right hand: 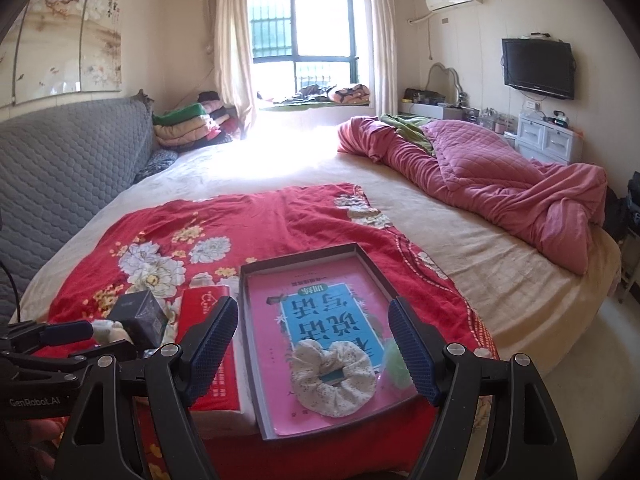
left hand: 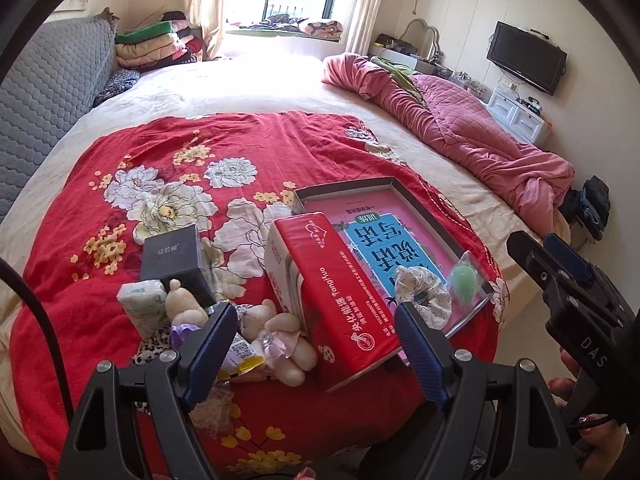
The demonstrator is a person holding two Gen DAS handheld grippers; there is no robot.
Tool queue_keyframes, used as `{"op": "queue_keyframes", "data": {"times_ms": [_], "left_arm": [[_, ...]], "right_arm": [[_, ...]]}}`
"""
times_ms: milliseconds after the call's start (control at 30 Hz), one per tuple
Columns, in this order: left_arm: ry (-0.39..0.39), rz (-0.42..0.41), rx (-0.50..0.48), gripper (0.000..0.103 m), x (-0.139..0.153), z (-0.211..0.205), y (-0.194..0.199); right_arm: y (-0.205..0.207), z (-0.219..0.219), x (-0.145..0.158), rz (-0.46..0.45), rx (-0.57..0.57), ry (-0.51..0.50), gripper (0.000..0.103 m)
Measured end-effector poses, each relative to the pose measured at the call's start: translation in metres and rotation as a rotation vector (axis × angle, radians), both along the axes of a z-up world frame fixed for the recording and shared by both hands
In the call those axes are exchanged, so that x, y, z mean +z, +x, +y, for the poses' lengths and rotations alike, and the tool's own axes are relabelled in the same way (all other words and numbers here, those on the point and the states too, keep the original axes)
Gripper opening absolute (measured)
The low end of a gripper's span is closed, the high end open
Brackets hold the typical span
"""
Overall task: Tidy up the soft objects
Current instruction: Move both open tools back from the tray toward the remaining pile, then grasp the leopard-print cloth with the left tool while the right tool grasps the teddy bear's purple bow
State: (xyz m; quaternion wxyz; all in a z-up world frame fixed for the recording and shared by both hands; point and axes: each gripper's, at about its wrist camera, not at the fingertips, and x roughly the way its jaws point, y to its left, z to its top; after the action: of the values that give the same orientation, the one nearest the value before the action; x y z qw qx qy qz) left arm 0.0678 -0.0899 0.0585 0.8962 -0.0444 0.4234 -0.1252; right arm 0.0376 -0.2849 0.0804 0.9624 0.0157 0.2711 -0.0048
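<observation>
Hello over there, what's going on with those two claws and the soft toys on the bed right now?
Left gripper open, empty, above plush bears. Right gripper open, empty, over tray. Scrunchie and green puff lie in tray. Red box leans beside bears.

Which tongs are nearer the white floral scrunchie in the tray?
Right. The right tongs stand open right over the scrunchie in the tray. The left tongs stand open over the plush toys, left of the tray.

Pink quilt [right hand: 500, 184] lying bunched at bed's [right hand: 460, 264] 2 o'clock; TV [right hand: 538, 68] hanging beyond it; folded blankets [right hand: 188, 128] sitting at 11.
</observation>
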Motion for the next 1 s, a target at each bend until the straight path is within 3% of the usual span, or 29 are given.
{"op": "queue_keyframes", "data": {"times_ms": [533, 1000], "left_arm": [[-0.012, -0.004, 0.083, 0.08, 0.013, 0.056, -0.017], [-0.018, -0.015, 0.199, 0.08, 0.03, 0.111, -0.025]], "right_arm": [[-0.01, 0.058, 0.014, 0.0, 0.138, -0.004, 0.079], [-0.018, 0.08, 0.024, -0.013, 0.202, -0.005, 0.079]]}}
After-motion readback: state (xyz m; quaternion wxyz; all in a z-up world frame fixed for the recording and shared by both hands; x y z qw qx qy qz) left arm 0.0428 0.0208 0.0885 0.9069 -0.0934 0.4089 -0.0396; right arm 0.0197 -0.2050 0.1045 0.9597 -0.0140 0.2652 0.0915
